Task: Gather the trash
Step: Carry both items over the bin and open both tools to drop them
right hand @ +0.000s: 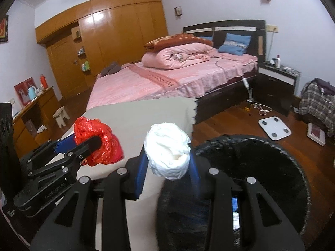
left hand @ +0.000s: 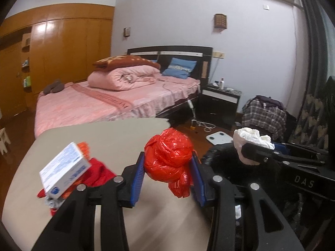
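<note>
Biggest thing in the room was the bed (right hand: 171, 83), pink sheets, with a rolled pink quilt (right hand: 178, 57) and a brown blanket on top of it, blue pillows up against the dark headboard. Behind it ran a wall of orange-brown wardrobe (right hand: 117, 29) doors. A dark nightstand (right hand: 276, 83) sat just beside the bed on the right, and a plaid bag (left hand: 264, 115) further right on the wood floor.

Closer in was a table (left hand: 117, 142) under a beige cloth, and right next to its right edge a black bin (right hand: 261, 163), open at the top, lined with a black bag. A white scale (right hand: 274, 128) lay flat on the floor beyond the bin.

On the table's left side there was a white and blue box (left hand: 62, 173), sitting tilted on top of some red and orange stuff. Couldn't tell what that pile was.

Now the tongs. The left gripper (left hand: 168, 165) was clamped on a crumpled red bag (left hand: 169, 159), blue pads squeezing it from both sides, held up above the table near its right edge. The right gripper (right hand: 168, 156) was clamped on a white wad (right hand: 167, 150), paper or tissue by the look of it, held up around the spot where the table edge meets the bin rim. The two grippers were side by side, close but not touching.
</note>
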Tool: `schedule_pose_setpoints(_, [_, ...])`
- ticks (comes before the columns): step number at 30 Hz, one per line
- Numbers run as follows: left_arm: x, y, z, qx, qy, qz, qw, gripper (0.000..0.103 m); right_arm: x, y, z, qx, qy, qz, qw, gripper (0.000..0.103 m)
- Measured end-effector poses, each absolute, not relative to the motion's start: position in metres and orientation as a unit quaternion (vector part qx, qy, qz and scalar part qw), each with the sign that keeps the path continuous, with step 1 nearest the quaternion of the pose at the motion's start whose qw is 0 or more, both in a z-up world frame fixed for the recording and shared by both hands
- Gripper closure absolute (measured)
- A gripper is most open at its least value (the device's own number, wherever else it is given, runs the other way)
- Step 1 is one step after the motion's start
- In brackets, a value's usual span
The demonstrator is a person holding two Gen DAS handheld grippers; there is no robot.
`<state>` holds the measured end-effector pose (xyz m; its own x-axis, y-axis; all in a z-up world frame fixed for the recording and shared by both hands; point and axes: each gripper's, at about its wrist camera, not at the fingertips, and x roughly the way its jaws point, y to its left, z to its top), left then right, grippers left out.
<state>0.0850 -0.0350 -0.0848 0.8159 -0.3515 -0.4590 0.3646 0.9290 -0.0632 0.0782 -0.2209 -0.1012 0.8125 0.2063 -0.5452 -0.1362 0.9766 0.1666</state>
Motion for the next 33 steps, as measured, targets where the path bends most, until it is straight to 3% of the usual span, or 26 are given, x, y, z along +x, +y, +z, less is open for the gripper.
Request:
schedule_pose_setpoints(28, [0.087, -0.17, -0.101, 0.061, 0.25, -0.317, 0.913, 0.061, 0.026, -0.34, -0.127, 0.095, 0.294, -0.055, 0.949, 0.065])
schedule_pose_setpoints(31, [0.088, -0.178, -0.104, 0.063, 0.253, -0.323, 0.91, 0.056, 0.023, -0.345, -0.129, 0.097, 0.294, -0.066, 0.949, 0.05])
schedule_pose_setpoints(33, [0.09, -0.18, -0.105, 0.063, 0.254, -0.325, 0.909, 0.048, 0.02, -0.349, -0.129, 0.101, 0.29, -0.079, 0.948, 0.033])
